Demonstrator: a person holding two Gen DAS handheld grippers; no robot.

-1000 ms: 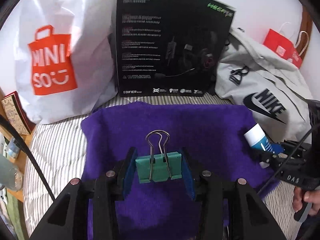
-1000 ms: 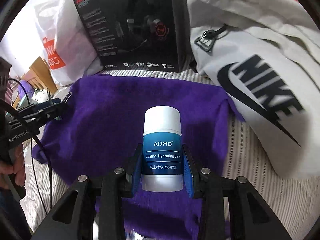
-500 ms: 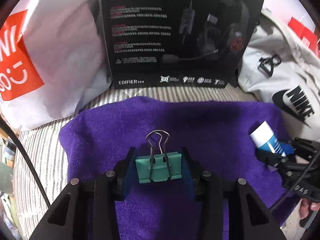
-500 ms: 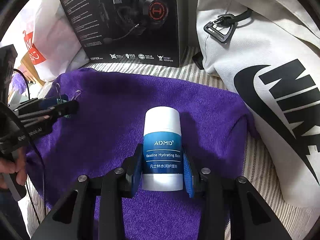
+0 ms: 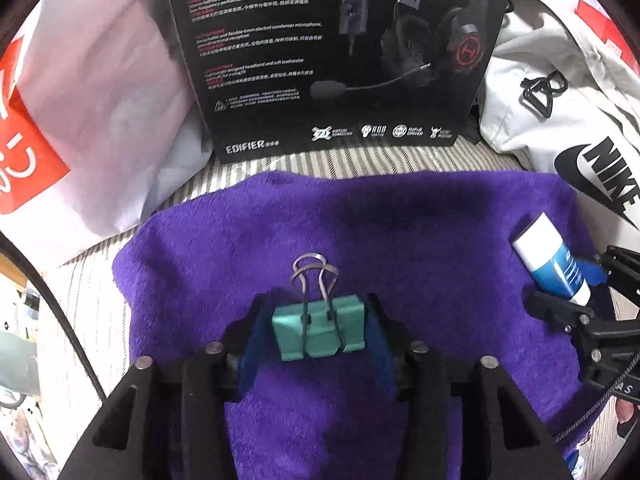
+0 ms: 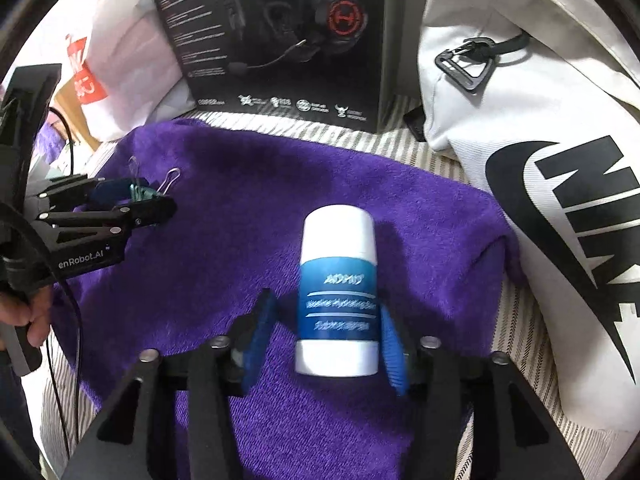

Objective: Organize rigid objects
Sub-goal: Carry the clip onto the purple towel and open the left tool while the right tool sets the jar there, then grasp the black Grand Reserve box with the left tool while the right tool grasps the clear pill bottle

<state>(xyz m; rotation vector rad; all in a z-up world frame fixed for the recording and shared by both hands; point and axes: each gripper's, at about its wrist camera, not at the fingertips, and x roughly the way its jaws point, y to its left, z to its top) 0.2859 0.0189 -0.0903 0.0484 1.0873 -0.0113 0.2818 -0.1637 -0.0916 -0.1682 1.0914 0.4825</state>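
Striped bed surface [image 5: 348,160] carries everything. At its back stands a black headset box [image 5: 340,52], upright, flanked by a white shopping bag with orange print [image 5: 92,92] on one side and a white Nike bag [image 6: 540,168] on the other.

Purple towel [image 5: 400,240] lies spread flat in front of the box, covering most of the near area.

Left gripper [image 5: 318,332]: blue pads pressed against both sides of a teal binder clip [image 5: 318,332], wire handles pointing forward and up. Clip held just above the towel's left half; contact with the cloth cannot be told.

Right gripper [image 6: 330,340]: fingers spread, a visible gap between each blue pad and the balm tube [image 6: 338,296]. White tube with blue label lies between the pads over the towel's right half, cap end pointing away from the camera. Label text blurred in the right wrist view.

A hand [image 6: 24,320] grips the left tool's handle at frame edge.
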